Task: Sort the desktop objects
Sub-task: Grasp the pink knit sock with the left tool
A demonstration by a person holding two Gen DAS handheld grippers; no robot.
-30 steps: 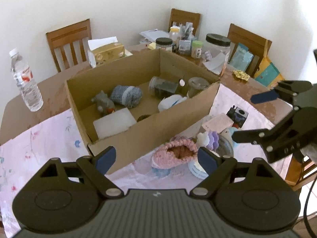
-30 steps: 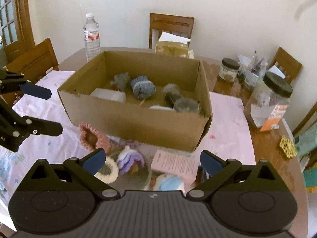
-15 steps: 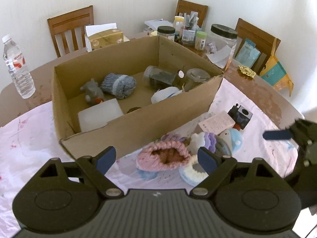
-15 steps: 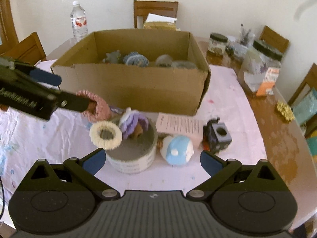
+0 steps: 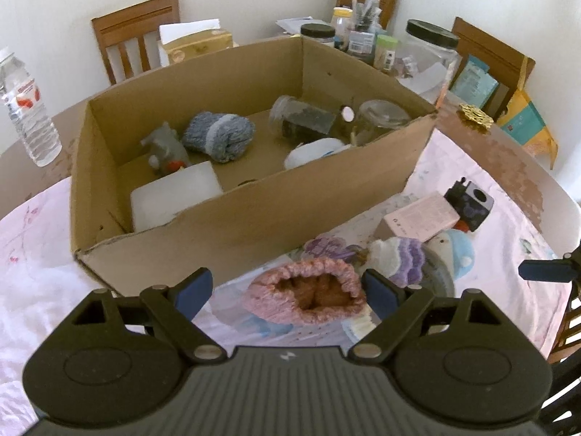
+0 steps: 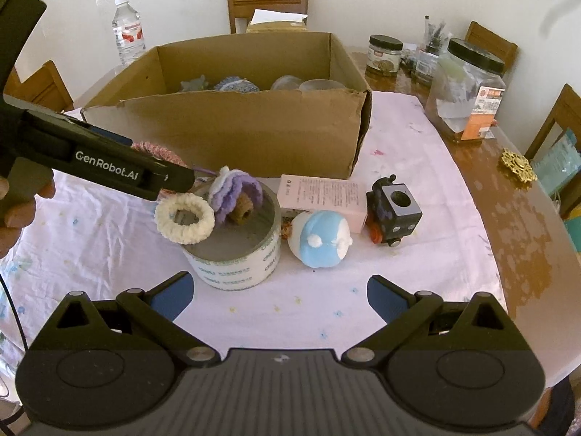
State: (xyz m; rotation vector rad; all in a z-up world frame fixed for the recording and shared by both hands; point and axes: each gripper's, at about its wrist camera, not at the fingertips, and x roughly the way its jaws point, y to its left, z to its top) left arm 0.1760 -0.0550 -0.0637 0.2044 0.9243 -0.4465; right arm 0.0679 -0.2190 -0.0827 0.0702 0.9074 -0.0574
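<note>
While the cardboard box (image 5: 254, 196) serves as your landmark, read the scene from its left end to its right. Left of the box, the water bottle (image 5: 27, 109) stands on bare table. Inside the box lie a white block, a blue-grey knit roll (image 5: 218, 136) and two jars on their sides.

Your left gripper (image 5: 287, 289) now has the pink crochet pouch (image 5: 308, 296) between its jaws, just in front of the box's near wall. The jaws are spread wide and the pads do not appear to press the yarn, so treat the pouch as not yet gripped. A second ago the pouch lay well ahead of the fingertips and the box sat farther off; both grippers have since come lower and nearer the clutter. That places you at the approach stage of one pick, with most loose items still outside the box.

Right of the pouch, the tape roll (image 6: 236, 258) carries a cream ring (image 6: 185, 219) and a purple crochet piece (image 6: 234, 190). Next come the blue-and-white plush (image 6: 321, 238), the pink carton (image 6: 323, 196) and the black toy engine (image 6: 394, 210), all in front of the box's right corner.

Your right gripper (image 6: 279, 290) hangs over bare cloth, jaws apart and holding nothing.
</note>
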